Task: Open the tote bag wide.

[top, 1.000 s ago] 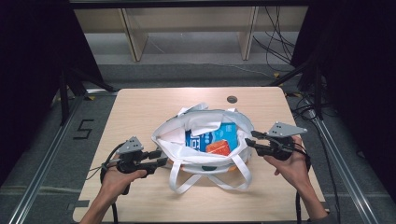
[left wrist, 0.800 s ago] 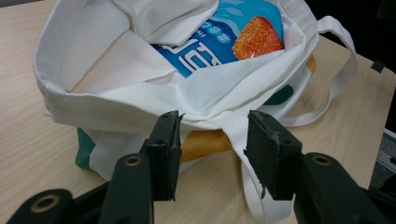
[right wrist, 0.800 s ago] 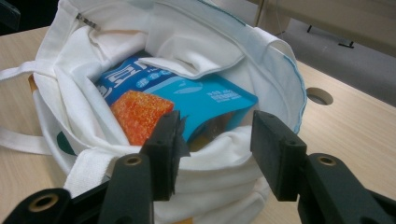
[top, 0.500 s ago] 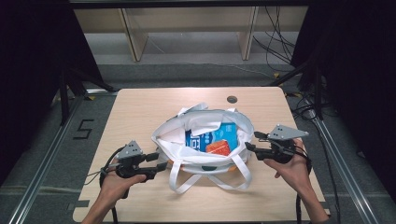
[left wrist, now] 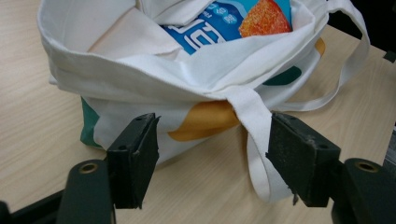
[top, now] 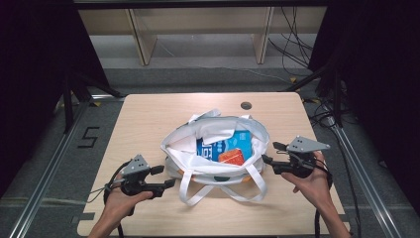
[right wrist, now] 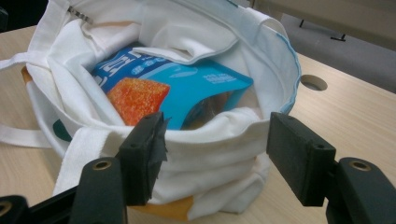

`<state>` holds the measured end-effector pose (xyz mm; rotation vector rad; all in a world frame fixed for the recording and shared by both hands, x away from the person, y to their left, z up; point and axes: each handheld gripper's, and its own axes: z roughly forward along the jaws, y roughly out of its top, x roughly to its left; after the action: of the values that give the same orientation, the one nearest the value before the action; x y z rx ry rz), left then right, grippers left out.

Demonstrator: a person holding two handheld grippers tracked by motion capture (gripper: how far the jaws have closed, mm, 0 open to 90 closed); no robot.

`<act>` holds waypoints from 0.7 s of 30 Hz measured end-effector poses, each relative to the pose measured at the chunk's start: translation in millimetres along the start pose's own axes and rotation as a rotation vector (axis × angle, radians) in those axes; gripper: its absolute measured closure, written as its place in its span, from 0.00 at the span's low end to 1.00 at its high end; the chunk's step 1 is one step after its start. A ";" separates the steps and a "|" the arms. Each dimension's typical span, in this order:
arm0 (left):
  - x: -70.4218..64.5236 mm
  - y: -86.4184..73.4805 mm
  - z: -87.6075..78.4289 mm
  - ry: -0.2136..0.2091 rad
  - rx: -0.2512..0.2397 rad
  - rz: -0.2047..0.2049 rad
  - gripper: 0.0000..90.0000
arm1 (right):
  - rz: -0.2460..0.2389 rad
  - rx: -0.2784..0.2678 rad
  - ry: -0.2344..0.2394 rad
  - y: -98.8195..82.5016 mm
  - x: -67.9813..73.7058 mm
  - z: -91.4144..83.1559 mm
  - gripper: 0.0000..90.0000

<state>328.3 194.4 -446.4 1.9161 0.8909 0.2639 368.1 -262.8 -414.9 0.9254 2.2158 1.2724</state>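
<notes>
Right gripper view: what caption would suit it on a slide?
Open right gripper faces a white tote bag holding a blue snack packet.

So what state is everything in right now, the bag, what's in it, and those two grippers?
White tote bag: upright on the table, mouth wide open, handles slack.
Blue packet: inside the bag, top showing.
Left gripper: open, jaws have just been opening, beside the bag, not gripping it.
Right gripper: open, jaws have just been opening, at the bag's rim, not gripping it.
</notes>
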 end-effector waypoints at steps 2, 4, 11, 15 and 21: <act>-0.8 -4.1 1.0 -0.004 0.011 0.006 0.34 | -0.004 -0.015 -0.005 -2.9 0.1 0.3 0.41; -4.3 -7.3 0.6 -0.001 0.020 0.016 0.33 | 0.007 0.002 0.017 -6.1 1.3 -1.3 0.40; -8.2 -13.3 -1.5 0.011 0.029 0.039 0.29 | -0.012 0.000 -0.005 -11.1 1.1 -4.7 0.37; -7.0 -17.0 -1.0 0.004 0.023 0.036 0.29 | -0.028 0.000 -0.004 -13.0 0.8 -5.2 0.36; -5.1 -26.9 -1.2 0.015 0.031 0.012 0.28 | -0.004 0.020 -0.002 -21.1 4.9 -5.7 0.35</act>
<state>311.4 198.8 -467.6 1.9508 0.8991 0.2735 353.9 -270.2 -430.5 0.9283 2.2312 1.2490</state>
